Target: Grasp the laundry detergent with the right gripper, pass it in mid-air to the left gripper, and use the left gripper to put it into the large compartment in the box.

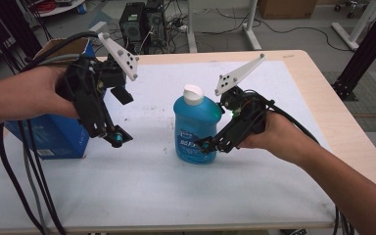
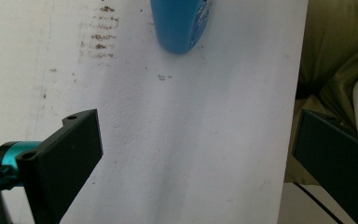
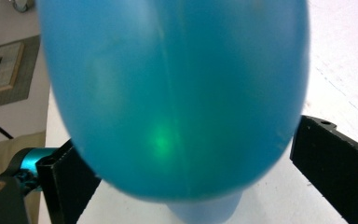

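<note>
The right gripper (image 1: 209,145) is spread wide around the blue bottle (image 1: 196,128), with its jaws flanking the body; contact cannot be told. It is angled in low from the right hand (image 1: 267,134). The left gripper (image 1: 108,128) is held wide open and empty above the table (image 1: 254,171), pointing downward. The bottle stands upright mid-table.
</note>
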Tool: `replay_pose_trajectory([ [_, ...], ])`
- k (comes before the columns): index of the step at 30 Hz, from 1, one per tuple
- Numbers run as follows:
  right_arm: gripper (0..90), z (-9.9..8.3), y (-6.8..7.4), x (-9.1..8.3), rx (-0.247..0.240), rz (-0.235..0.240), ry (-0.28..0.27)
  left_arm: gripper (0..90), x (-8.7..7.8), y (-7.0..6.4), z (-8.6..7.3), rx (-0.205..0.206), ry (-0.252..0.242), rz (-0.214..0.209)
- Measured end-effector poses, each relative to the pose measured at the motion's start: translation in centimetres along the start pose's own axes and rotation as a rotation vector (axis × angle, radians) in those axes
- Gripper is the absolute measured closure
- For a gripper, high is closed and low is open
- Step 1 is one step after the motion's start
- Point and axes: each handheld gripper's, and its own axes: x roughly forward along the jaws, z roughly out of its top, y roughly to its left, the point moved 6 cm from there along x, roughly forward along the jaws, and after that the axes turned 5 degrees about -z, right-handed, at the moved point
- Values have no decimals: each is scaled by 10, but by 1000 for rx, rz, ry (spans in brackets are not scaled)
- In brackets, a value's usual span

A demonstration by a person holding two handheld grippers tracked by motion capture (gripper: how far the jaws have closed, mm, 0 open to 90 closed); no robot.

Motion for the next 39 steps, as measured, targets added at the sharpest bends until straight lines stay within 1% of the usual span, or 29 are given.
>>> replay_pose_trajectory([
  [3, 48, -1, 1, 2, -1, -2, -13, 16, 0, 1, -1, -6, -2, 3],
  [5, 102, 0, 2, 5, -7, -8, -36, 16, 0, 1, -2, -4, 1, 0],
  [6, 172, 0, 2, 5, -6, 3, -43, 16, 0, 0, -2, -3, 1, 0],
  [7, 172, 0, 2, 5, -6, 3, -43, 16, 0, 0, -2, -3, 1, 0],
  [8, 176, 0, 2, 5, -6, 7, -59, 16, 0, 0, -2, -4, 1, 0],
  [9, 176, 0, 1, 6, -4, 3, -62, 16, 0, 0, -2, -4, 1, 0],
  [12, 176, -1, 1, 7, -1, 12, -59, 16, 0, 0, -2, -8, 3, 1],
  [16, 182, -3, 0, 8, -2, 0, -67, 16, 0, 0, -3, -8, 3, 0],
  [17, 199, -3, 0, 8, 3, 0, -70, 16, 0, 0, -3, -8, 3, 0],
  [18, 250, -2, 1, 8, -11, 8, -87, 16, 1, 0, -3, -10, 1, -1],
  [20, 258, -2, 3, 9, -12, 14, -90, 17, 1, 1, -3, -8, 3, 1],
  [22, 271, -2, 3, 10, -19, 11, -89, 16, 1, 1, -3, -10, 3, 3],
  [23, 298, -3, 2, 10, -20, 6, -93, 17, 1, 1, -3, -12, 5, 2],
  [24, 298, -3, 2, 10, -20, 6, -93, 16, 1, 1, -3, -12, 5, 2],
  [25, 364, -1, 3, 9, -31, 9, -115, 16, 2, 1, -3, -15, 4, 2],
  [26, 364, -1, 3, 9, -31, 9, -115, 16, 2, 1, -3, -15, 4, 2],
  [27, 417, 0, 5, 8, -38, 22, -126, 16, 1, 2, -2, -14, 6, 1],
  [29, 433, 0, 5, 8, -55, 11, -127, 16, 1, 2, -2, -13, 6, 2],
  [33, 446, 0, 6, 7, -64, -4, -119, 17, 2, 1, -1, -10, 6, -1],
  [37, 452, 1, 7, 7, -70, -5, -102, 16, 1, 1, 1, -8, 2, -2],
  [38, 454, 4, 8, 6, -85, -2, -90, 16, 1, 0, 1, -4, -2, -1],
  [39, 454, 5, 9, 5, -89, 4, -84, 16, 1, 0, 1, -4, -2, -1],
])
